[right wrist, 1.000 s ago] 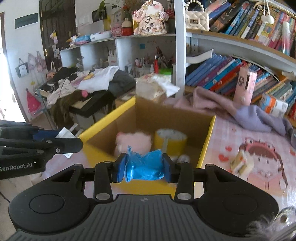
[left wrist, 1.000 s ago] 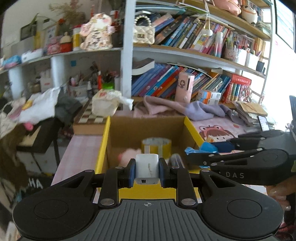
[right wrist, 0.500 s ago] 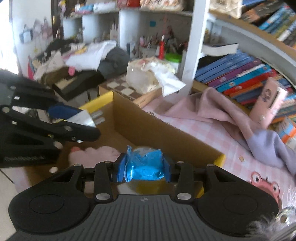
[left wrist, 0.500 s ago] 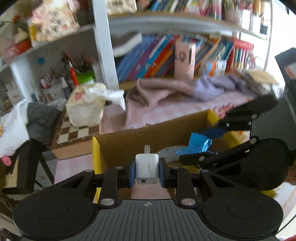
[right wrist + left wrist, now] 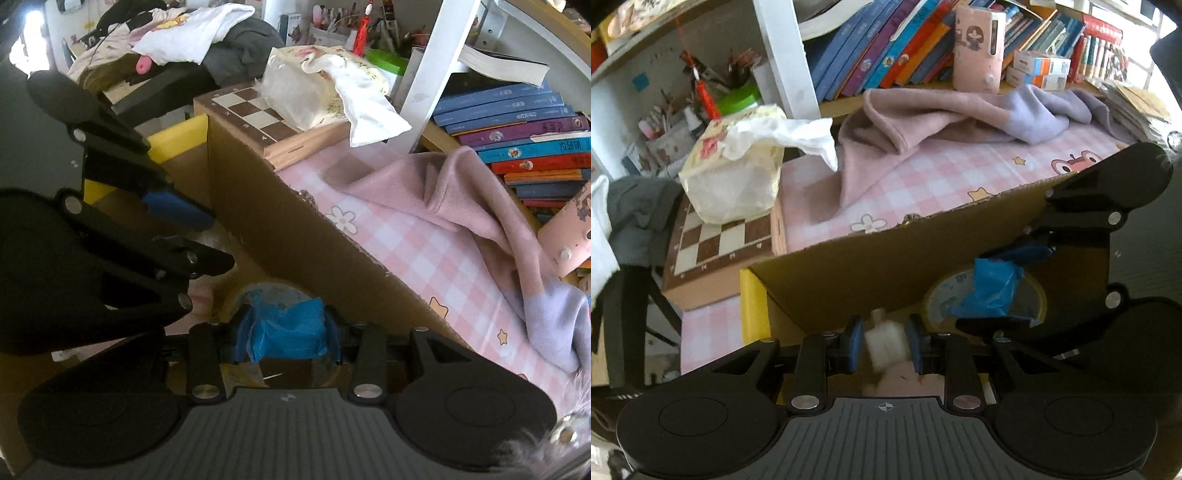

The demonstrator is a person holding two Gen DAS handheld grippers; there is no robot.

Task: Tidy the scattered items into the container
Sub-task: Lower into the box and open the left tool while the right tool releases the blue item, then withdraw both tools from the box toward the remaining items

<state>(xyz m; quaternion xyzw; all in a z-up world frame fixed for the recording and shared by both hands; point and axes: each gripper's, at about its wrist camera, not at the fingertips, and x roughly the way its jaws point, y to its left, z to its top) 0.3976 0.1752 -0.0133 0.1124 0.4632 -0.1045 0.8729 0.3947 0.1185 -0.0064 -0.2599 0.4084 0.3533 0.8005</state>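
Both grippers are down inside the one cardboard box (image 5: 886,266). The left gripper (image 5: 884,349) has its fingers parted, one white charger (image 5: 886,345), blurred, loose between them. The right gripper (image 5: 286,341) is clenched on one blue packet (image 5: 288,334), just above one yellow tape roll (image 5: 1030,295). One tissue pack (image 5: 735,173) sits on the chessboard (image 5: 716,240) beyond.

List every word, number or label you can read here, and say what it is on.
No text reads clearly.
Book spines: lettering too small.
Tape roll: print blurred.
Chessboard: edge marks too small.
Small boxes: labels blurred.
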